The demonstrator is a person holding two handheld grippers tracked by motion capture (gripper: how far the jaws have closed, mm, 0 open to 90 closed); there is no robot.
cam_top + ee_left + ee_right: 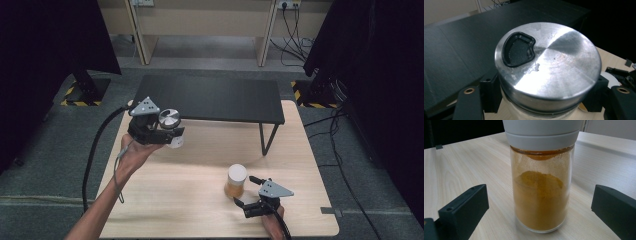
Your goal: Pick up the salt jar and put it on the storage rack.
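Steel-lidded jar (171, 127) grasped in left tongs (170, 134) beside black shelf (210, 97), spice jar (235, 181) flanked by released right tongs (245, 192), worktop (190, 200) beneath.

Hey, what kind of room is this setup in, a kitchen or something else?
Probably a lab or recording workspace, not a kitchen. Dark curtains hang at both sides, cables trail over grey carpet to a wall socket, and hazard-striped stand bases flank the light wooden table, which bears a small black shelf.

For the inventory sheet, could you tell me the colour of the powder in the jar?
Orange-brown powder, clearest in the right gripper view.
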